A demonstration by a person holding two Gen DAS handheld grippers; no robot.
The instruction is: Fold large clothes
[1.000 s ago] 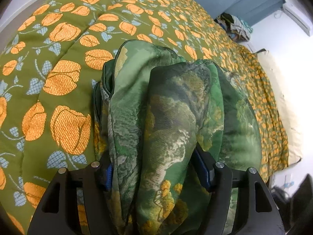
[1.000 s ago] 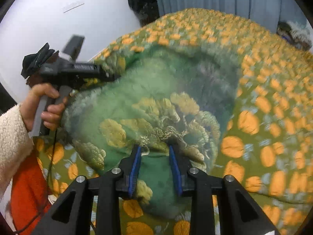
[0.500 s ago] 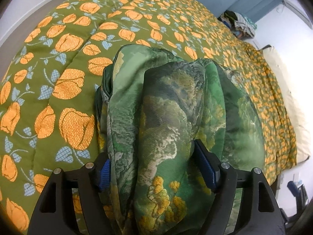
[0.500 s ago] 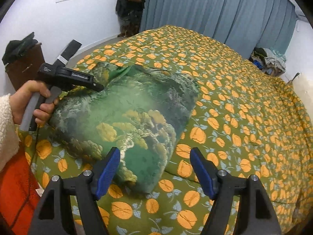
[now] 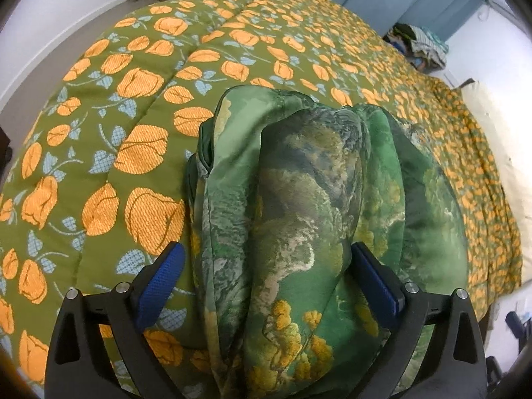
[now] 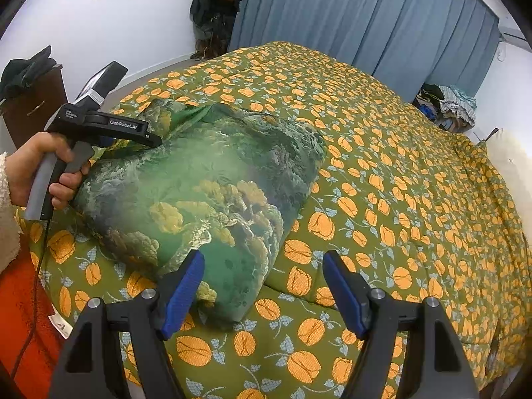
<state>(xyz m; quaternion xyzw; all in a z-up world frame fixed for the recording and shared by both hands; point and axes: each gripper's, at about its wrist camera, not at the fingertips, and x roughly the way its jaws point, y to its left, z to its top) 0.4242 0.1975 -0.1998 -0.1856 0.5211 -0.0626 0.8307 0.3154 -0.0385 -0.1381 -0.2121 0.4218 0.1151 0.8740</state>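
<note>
The right gripper hangs wide open, holding nothing, just above the folded green garment on the floral bedspread. The left gripper straddles the garment's bunched end, its jaws spread, apparently unclamped.

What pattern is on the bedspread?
Olive green bedspread with orange tulips and pale blue leaves; clearest in the right wrist view.

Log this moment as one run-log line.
left tool: open, straddling folded green garment | right tool: open, off garment | garment on bedspread
</note>
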